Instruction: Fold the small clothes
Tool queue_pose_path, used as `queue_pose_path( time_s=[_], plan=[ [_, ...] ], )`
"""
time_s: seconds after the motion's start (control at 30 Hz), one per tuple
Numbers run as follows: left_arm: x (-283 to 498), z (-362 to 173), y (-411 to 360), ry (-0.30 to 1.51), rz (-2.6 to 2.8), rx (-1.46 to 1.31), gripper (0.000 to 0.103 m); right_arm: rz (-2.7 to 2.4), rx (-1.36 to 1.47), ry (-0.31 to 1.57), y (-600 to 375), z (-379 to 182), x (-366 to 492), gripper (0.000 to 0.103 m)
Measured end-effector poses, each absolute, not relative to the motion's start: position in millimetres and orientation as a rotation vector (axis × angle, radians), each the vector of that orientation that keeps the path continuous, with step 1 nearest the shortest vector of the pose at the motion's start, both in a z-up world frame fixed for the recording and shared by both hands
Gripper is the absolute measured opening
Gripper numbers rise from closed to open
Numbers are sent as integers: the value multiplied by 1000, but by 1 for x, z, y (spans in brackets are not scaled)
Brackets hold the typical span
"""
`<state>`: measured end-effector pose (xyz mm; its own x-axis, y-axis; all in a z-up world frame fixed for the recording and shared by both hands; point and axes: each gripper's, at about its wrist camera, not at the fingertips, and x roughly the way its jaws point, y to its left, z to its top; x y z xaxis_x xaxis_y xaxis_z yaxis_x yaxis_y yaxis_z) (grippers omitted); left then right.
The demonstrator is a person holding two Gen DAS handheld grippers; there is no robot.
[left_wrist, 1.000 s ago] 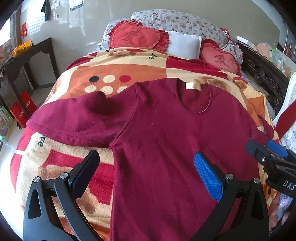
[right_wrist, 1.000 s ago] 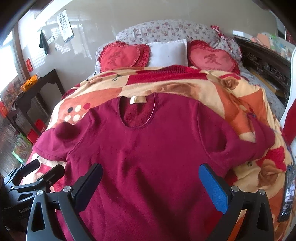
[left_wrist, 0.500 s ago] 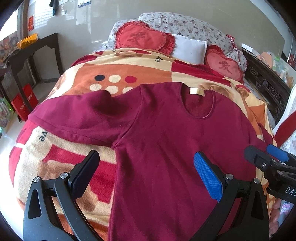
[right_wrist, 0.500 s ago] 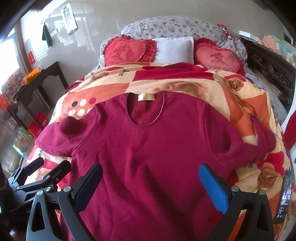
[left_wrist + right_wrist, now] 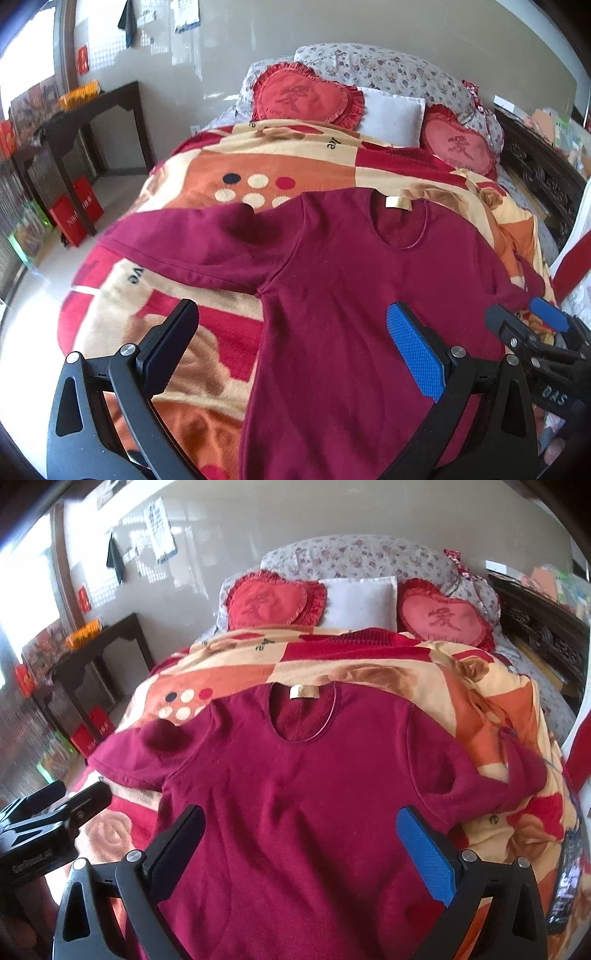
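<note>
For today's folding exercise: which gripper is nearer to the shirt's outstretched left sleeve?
Left. The left gripper hovers open just below that sleeve, while the right gripper hovers open over the shirt body, further from it.

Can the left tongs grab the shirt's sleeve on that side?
Probably yes. The left tongs are open and hold nothing, and the sleeve lies flat on the blanket just ahead, with nothing on top of it.

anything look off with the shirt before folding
The shirt lies flat, but its sleeves are uneven: the left sleeve is spread out, while the right sleeve is bunched, its end curled upward.
</note>
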<state>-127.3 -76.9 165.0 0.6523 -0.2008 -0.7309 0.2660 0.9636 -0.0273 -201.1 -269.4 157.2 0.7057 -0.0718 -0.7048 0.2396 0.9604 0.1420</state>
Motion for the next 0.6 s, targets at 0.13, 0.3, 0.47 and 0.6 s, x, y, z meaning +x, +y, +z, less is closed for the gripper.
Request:
queue_pose_path(
  time_s=[0.13,0.3,0.47,0.6],
  plan=[
    [-144,175,-76,791,-247,90,102,-149,250,741,-275,157,-212,103],
    [-149,174,-80,799,-256,97,102,-154,247,725,-279,157,-222,103],
    [-145,162,-83,793,-284,82,102,-174,212,679,-275,158,-225,103],
    [-139,146,-86,815,-290,136,102,-148,245,674,-269,144,-221,103]
  ],
)
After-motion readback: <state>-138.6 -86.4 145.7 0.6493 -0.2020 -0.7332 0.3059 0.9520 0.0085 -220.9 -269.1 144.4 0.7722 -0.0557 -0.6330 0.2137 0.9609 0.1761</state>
